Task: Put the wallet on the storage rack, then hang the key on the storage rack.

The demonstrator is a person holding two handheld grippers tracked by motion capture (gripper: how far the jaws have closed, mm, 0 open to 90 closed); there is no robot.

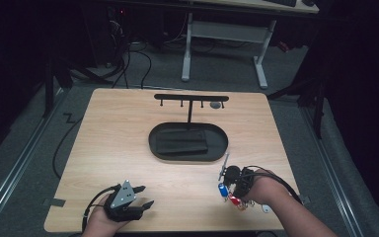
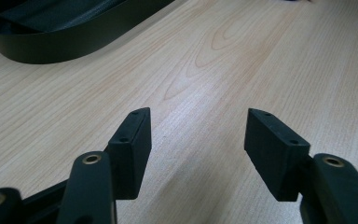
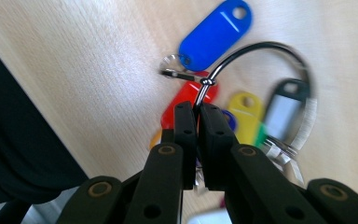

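Light wooden bench [image 1: 128, 148] carrying black oval tray [image 1: 188, 141] with T-shaped black hook stand [image 1: 191, 100] behind it; likely step: lifting keyring toward a hook, best done slowly, tags hanging clear.

Right hand-held gripper [image 3: 197, 114] clamped on large metal keyring with coloured plastic tags [image 3: 261, 84] at near right bench edge. Left hand-held gripper [image 2: 196, 140] wide open, empty, over bare wood.

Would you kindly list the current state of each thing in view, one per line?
Left hand-held gripper: open, holding nothing, low over the table.
Right hand-held gripper: shut on the key ring.
Key tags: bunched on the ring by the gripper.
Hook stand: upright, one small item hanging at its right end.
Tray: holds a dark folded item.
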